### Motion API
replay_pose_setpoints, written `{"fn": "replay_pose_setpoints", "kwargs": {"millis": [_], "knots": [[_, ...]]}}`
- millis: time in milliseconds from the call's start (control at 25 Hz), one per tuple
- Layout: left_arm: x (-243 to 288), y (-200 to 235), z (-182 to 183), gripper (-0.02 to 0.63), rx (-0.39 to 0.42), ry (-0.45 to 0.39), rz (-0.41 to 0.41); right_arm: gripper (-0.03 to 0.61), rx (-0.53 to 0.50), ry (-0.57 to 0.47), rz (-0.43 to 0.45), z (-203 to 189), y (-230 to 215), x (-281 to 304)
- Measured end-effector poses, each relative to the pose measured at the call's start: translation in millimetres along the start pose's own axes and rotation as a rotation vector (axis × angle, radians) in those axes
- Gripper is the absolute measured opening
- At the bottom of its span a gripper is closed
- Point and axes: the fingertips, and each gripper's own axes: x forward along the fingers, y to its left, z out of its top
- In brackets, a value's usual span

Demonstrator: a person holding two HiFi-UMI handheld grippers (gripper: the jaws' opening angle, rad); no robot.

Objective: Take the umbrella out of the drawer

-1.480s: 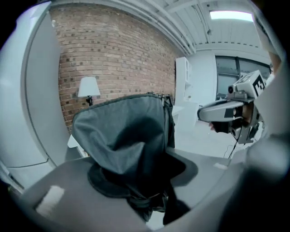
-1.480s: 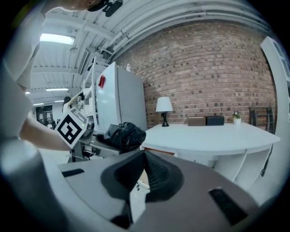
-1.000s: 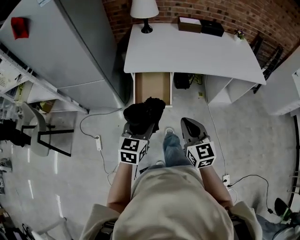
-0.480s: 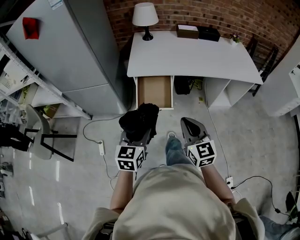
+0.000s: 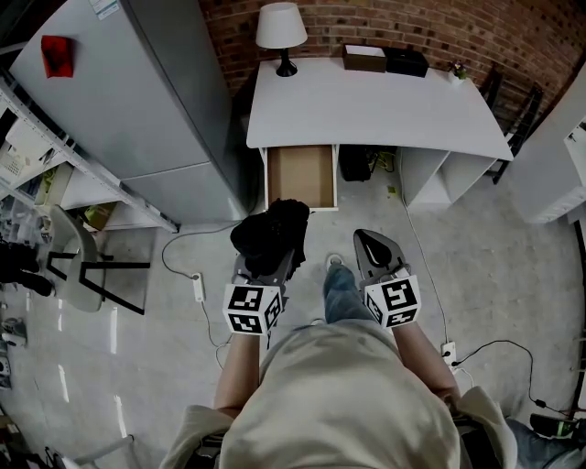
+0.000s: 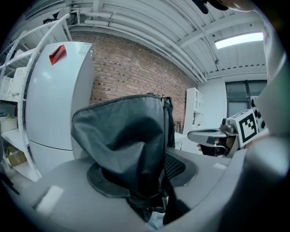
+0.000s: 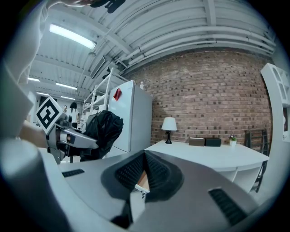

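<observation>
A black folded umbrella (image 5: 272, 234) hangs in the air in front of the open drawer (image 5: 300, 174) of the white desk (image 5: 375, 101). My left gripper (image 5: 268, 256) is shut on it. In the left gripper view the dark umbrella fabric (image 6: 129, 140) bulges up from between the pads of the left gripper (image 6: 147, 190). The drawer's wooden bottom is bare. My right gripper (image 5: 374, 242) floats to the right of the umbrella, shut on nothing. In the right gripper view the ribbed pads of the right gripper (image 7: 144, 158) meet, and the umbrella (image 7: 103, 131) shows at the left.
A tall grey refrigerator (image 5: 137, 101) stands left of the desk. A lamp (image 5: 279, 27) and two boxes (image 5: 385, 59) sit at the desk's back edge. A cable with a power strip (image 5: 193, 279) lies on the floor. A chair (image 5: 73, 266) stands at the far left.
My left gripper, with the umbrella in it, has drawn back a little from the drawer toward the person. The right gripper has hardly shifted.
</observation>
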Motion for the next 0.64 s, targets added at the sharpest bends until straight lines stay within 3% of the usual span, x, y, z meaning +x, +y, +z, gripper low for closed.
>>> {"fn": "replay_pose_setpoints", "kwargs": {"millis": [640], "knots": [[12.4,0.2,-0.1,0.221,-0.005,-0.002,0.0,0.0,0.01,-0.007,-0.006,-0.8,-8.8,6.1]]}}
